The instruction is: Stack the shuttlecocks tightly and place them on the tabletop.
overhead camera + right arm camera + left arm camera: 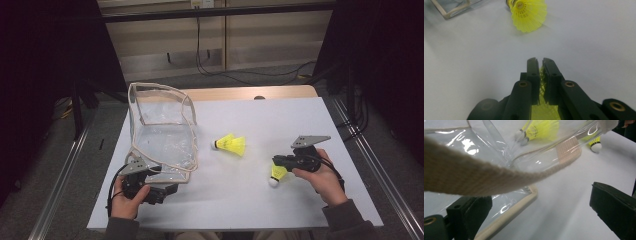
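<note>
Here, yellow shuttlecock [278,172] pinched in right gripper [276,161], cork hanging below.

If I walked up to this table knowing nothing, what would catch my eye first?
Probably the bright yellow shuttlecock lying mid-table, beside the clear plastic bag with beige trim at the left. Then the right claw near the table's right front, pinching a second shuttlecock by its yellow skirt, while the left claw stands open at the bag's edge.

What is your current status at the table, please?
Right gripper shut on shuttlecock. Left gripper open at clear bag, strap above its jaws. Second shuttlecock lying loose between; path clear.
</note>
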Demonstrator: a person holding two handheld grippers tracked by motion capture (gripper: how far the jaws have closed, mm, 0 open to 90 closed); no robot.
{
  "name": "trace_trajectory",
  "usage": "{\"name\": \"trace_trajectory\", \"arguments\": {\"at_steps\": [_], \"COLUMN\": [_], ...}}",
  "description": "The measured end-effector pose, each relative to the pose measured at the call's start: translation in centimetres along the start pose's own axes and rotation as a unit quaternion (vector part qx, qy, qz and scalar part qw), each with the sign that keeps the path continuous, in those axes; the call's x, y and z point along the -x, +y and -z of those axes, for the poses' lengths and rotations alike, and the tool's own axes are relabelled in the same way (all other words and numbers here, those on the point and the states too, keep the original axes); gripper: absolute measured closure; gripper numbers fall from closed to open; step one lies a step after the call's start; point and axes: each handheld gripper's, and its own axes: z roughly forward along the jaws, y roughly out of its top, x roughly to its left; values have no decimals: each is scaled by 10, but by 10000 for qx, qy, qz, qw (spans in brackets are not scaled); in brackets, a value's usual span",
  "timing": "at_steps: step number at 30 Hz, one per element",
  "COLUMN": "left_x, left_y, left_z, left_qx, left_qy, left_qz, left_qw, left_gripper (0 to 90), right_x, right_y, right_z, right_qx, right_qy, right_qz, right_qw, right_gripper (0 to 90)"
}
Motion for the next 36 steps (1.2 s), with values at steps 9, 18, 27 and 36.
{"name": "trace_trajectory", "arguments": {"at_steps": [9,18,27,36], "left_x": [1,0,1,2], "left_y": [0,0,0,0], "left_z": [0,1,1,2], "left_qx": [10,10,38,37], "left_qy": [3,6,7,11], "left_qz": [-3,-4,0,-3], "left_qw": [10000,10000,10000,10000], "left_gripper": [42,43,43,43], "right_x": [-1,-7,-7,-13], "right_y": [4,18,22,16], "right_z": [-1,-17,-28,-20], "right_qx": [459,890,1025,782], "right_qy": [-106,-285,-510,-380], "right_qz": [-124,26,191,258], "right_qw": [9988,9956,9932,9959], "right_gripper": [881,881,872,823]}}
